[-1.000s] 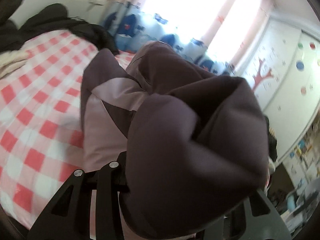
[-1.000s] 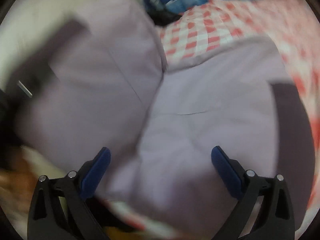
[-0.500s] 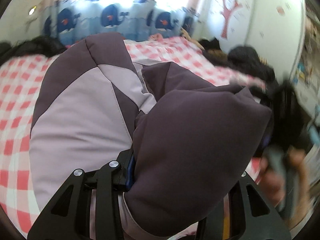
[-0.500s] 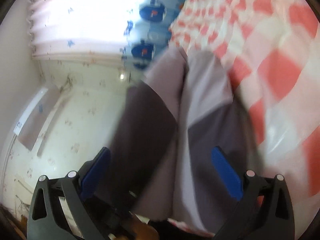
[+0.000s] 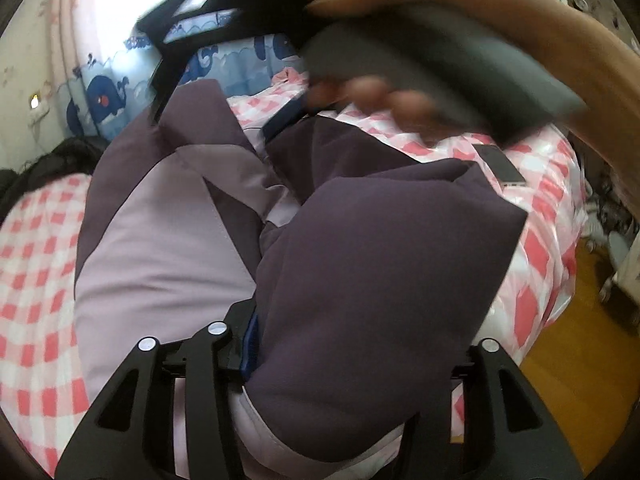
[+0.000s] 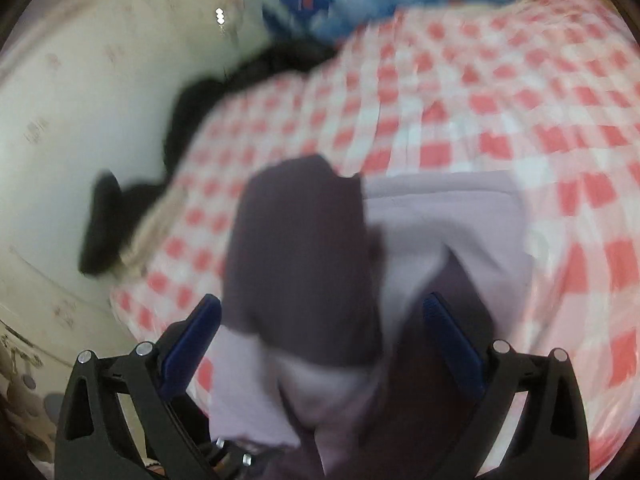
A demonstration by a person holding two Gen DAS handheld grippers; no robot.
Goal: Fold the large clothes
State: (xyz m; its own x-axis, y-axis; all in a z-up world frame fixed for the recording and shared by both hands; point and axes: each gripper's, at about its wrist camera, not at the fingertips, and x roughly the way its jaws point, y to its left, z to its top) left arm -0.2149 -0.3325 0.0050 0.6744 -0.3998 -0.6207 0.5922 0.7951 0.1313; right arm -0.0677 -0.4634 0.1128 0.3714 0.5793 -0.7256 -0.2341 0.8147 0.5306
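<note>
A red-and-white checked bedspread (image 5: pixel 36 248) covers my bed, with a phone (image 5: pixel 502 162) lying near its edge. Whale-print curtains (image 5: pixel 104 98) hang behind; dark clothes (image 6: pixel 120 216) are heaped by the wall.

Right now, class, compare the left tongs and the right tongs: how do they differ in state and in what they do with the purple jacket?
1. The left tongs are shut on a bunched dark fold of the jacket; the right tongs stand open.
2. Fabric hides the left tongs' blue pads almost wholly; both of the right tongs' pads show, with the jacket lying loose between them.
Both have black frames and hang over the checked bedsheet.
</note>
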